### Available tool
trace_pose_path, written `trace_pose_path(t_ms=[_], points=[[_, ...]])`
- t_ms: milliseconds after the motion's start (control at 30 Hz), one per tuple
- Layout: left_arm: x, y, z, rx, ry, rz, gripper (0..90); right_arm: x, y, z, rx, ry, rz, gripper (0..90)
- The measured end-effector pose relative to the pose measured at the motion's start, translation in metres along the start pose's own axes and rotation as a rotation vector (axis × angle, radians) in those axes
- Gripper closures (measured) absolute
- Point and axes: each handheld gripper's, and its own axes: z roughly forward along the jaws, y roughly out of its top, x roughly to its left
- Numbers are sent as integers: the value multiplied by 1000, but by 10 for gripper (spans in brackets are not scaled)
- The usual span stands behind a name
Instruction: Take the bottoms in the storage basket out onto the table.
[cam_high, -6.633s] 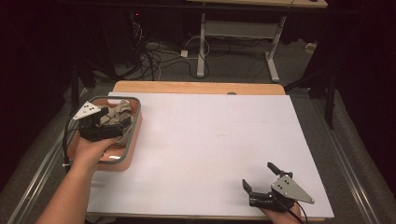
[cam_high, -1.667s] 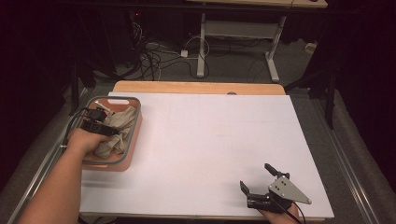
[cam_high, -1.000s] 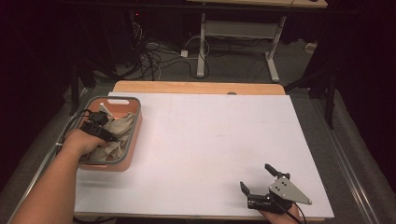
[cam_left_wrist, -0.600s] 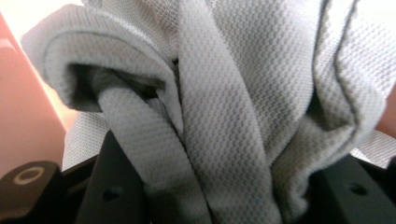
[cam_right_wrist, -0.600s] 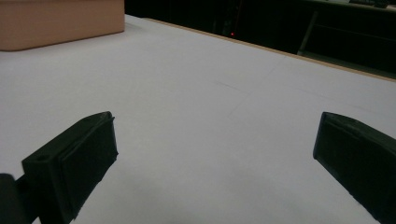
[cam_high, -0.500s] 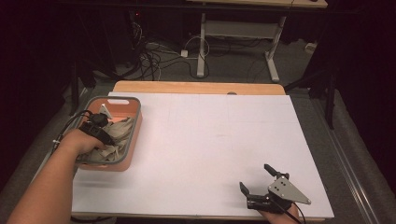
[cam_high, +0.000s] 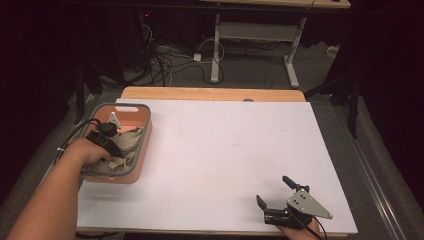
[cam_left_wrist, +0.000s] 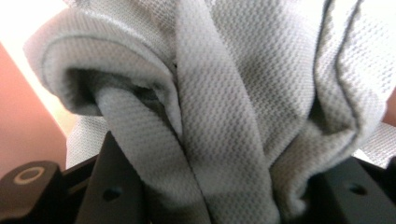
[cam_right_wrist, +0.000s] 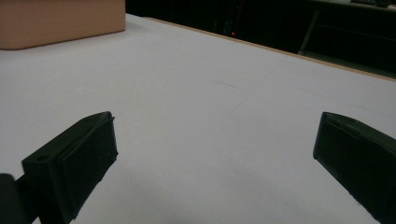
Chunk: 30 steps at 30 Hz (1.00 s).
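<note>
The grey cloth (cam_left_wrist: 224, 107) lies bunched in the salmon-coloured basket (cam_high: 142, 150) at the left edge of the bench (cam_high: 225, 150), in a loose heap with other pale fabric. Seen close in the left gripper view, it is a fine mesh knit, folded over itself in several thick ridges; I judge it light, soft and limp, not fragile, and likely to sag and trail once lifted. A bunched fold is the sensible place to take hold, since a single flat layer would slip or stretch. My left tool (cam_high: 102, 142) is down in the basket with the folds packed between its jaws, which stand on either side of the fabric; I cannot tell whether they have closed on it. A snag on neighbouring fabric in the basket is possible on lifting. My right tool (cam_high: 280, 200) rests near the front right corner of the bench, well apart from the basket, jaws spread wide and holding nothing.
</note>
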Motion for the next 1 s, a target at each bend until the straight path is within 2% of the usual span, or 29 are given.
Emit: trace_pose_path(t_ms=[333, 600, 733, 1000], points=[[1, 2, 1, 9, -1, 9, 540, 1, 0, 0, 1, -1, 1, 5], [3, 3, -13, 24, 0, 14, 541, -1, -1, 0, 2, -1, 2, 5], [3, 3, -24, 48, 11, 27, 542, -1, -1, 0, 3, 0, 1, 5], [0, 3, -43, 59, 7, 39, 546, 0, -1, 0, 2, 3, 4, 5]])
